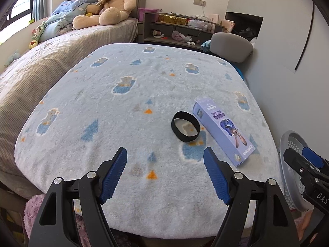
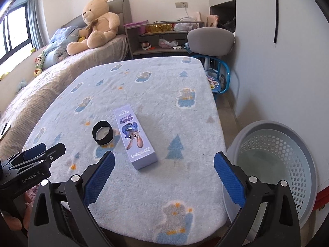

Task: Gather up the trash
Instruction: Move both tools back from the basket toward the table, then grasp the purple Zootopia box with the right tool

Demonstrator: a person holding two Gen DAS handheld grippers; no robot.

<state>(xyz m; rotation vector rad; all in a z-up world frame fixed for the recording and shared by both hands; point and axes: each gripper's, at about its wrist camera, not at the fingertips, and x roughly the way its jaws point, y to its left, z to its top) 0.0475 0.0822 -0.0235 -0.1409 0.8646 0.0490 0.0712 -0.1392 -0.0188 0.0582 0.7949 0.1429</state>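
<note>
A daylit bedroom with pale walls (image 2: 277, 78). At ten o'clock, a window (image 2: 14, 30) lights a bed (image 2: 41, 86) holding a large teddy bear (image 2: 98, 20). At twelve o'clock stands a grey shelf unit (image 2: 156, 39); a grey chair (image 2: 210, 39) sits at one o'clock.

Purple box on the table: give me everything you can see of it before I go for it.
The purple box is a long, narrow carton, seemingly thin cardboard, printed with a cartoon rabbit and lettering. It looks closed and undented. It lies flat on the fleecy blue blanket covering the table, one end towards the cameras. A black band lies close on its left; whether they touch is unclear. Neither claw touches it.
</note>
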